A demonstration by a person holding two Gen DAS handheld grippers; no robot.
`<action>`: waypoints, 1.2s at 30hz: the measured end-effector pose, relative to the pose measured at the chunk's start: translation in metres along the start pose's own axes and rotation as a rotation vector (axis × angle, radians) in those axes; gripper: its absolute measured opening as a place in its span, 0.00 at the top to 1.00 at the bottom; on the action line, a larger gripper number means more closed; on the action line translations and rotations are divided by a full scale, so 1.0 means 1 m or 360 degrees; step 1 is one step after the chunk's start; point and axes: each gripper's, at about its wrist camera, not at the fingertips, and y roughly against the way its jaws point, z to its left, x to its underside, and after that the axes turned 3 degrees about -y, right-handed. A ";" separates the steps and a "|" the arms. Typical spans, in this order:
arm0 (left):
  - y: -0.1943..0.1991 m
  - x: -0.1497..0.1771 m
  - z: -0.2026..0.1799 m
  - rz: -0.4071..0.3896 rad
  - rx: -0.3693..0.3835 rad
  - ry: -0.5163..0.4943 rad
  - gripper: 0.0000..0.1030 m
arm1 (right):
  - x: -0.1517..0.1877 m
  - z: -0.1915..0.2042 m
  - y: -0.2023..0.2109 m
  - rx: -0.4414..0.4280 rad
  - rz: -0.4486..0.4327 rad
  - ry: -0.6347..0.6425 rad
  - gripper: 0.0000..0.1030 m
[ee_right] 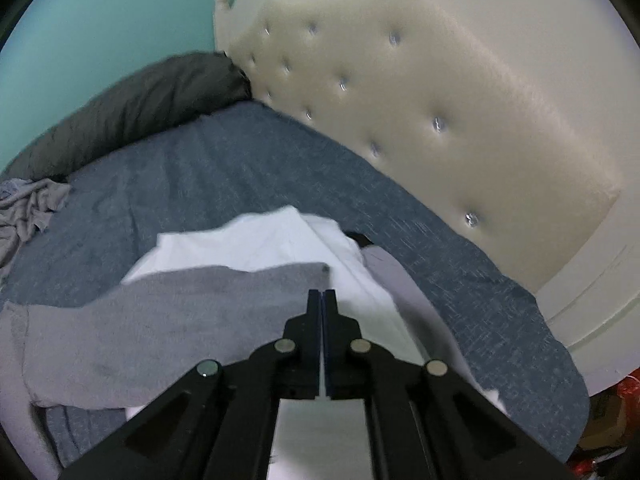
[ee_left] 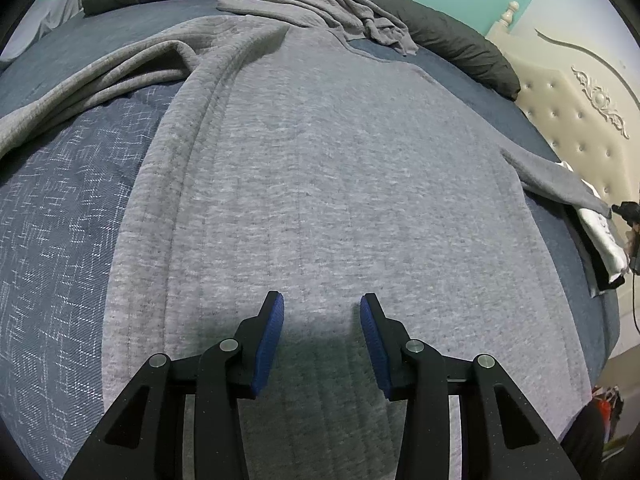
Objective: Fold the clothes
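**Clerk:** Bedroom, teal wall; blue bedspread (ee_left: 60, 208) as work surface. Landmark: tufted headboard (ee_left: 568, 128). Left wrist view, item one?

**Assessor:** Grey sweater (ee_left: 320, 180), spread flat across the bedspread, body smooth. One sleeve lies crumpled on the side far from the headboard; the other sleeve (ee_left: 560, 184) stretches toward the headboard. Left gripper (ee_left: 322, 312) hovers over the hem end, fingers spread, nothing between them. Crumpled grey garment (ee_left: 312, 4) and dark pillow (ee_left: 460, 44) sit beyond the collar. Folded white clothes (ee_left: 604, 236) lie near the headboard.

**Clerk:** Right wrist view?

**Assessor:** Headboard (ee_right: 440, 100) close ahead. Right gripper (ee_right: 322, 294), fingers pressed together at the cuff edge of the sleeve (ee_right: 180, 308), which drapes over the white clothes (ee_right: 260, 240). Whether cloth is pinched, I cannot tell.

**Clerk:** Step?

**Assessor:** Likely the first sleeve fold. Next calls for carrying that cuff away from the headboard, across the sweater's body, while the left gripper steadies the fabric.
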 end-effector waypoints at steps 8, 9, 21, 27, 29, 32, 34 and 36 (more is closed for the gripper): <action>0.002 0.000 -0.008 -0.0002 0.0010 -0.0024 0.57 | 0.045 0.112 0.042 -0.0547 0.0055 0.0210 0.90; 0.002 0.000 -0.008 -0.0002 0.0012 -0.0026 0.57 | 0.054 0.130 0.040 -0.0613 0.0107 0.0238 0.89; 0.013 0.006 0.001 -0.0012 0.0026 -0.0021 0.56 | 0.153 0.289 -0.011 -0.1059 0.0495 0.0296 0.88; 0.016 0.011 0.007 -0.0011 0.0032 -0.0018 0.56 | 0.166 0.316 -0.024 -0.0990 0.0497 0.0274 0.83; 0.016 0.012 0.007 -0.0004 0.0034 -0.0019 0.56 | 0.171 0.319 -0.033 -0.0937 0.0534 0.0295 0.80; 0.016 0.014 0.008 0.0001 0.0038 -0.0023 0.56 | 0.183 0.314 -0.047 -0.0896 0.0629 0.0259 0.83; 0.017 0.014 0.008 0.0000 0.0042 -0.0024 0.56 | 0.185 0.313 -0.045 -0.0898 0.0640 0.0272 0.83; 0.018 0.013 0.009 -0.0003 0.0045 -0.0022 0.55 | 0.187 0.314 -0.038 -0.0906 0.0668 0.0334 0.83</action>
